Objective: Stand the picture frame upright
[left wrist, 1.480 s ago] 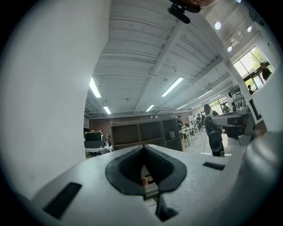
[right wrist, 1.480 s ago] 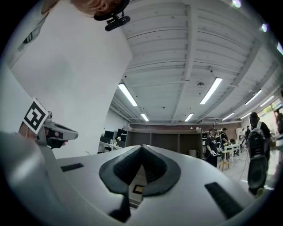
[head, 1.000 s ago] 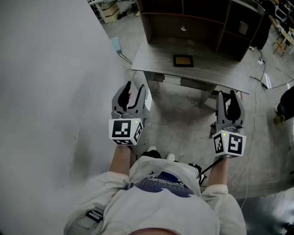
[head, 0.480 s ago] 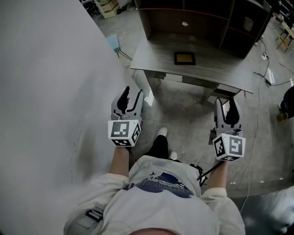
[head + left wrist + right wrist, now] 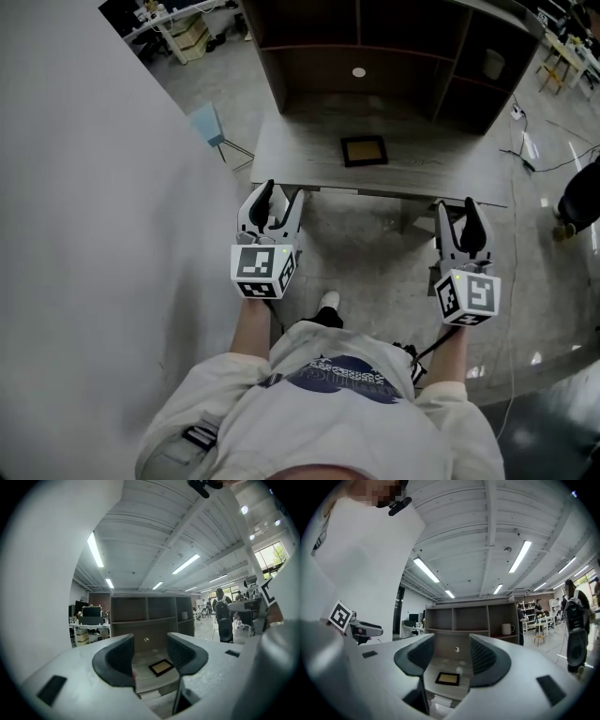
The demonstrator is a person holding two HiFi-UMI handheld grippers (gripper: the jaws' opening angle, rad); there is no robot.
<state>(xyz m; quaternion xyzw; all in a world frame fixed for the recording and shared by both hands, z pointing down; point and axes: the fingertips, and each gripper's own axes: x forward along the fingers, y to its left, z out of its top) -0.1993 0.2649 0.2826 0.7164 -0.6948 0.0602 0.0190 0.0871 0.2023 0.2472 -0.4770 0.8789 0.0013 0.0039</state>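
The dark picture frame (image 5: 364, 150) with a tan centre lies flat on the grey desk (image 5: 291, 155), a little in front of the shelf unit. Both grippers hang in the air short of the desk's front edge, pointing at it. My left gripper (image 5: 274, 199) is open, its jaws have just been opening, and nothing is between them. My right gripper (image 5: 461, 220) is open too, its jaws also just widened and empty. The picture frame (image 5: 161, 667) shows far off between the left jaws, and the picture frame (image 5: 447, 678) likewise between the right jaws.
A dark wooden shelf unit (image 5: 412, 47) stands at the desk's back, with a mug (image 5: 494, 62) in its right compartment and a small white disc (image 5: 359, 72) in the middle. A white wall (image 5: 94, 234) runs along the left. A person (image 5: 581, 197) stands at right, with cables (image 5: 548, 155) on the floor.
The person has walked toward the desk. Both grippers have come forward and now hang close to its front edge. The frame still lies flat.
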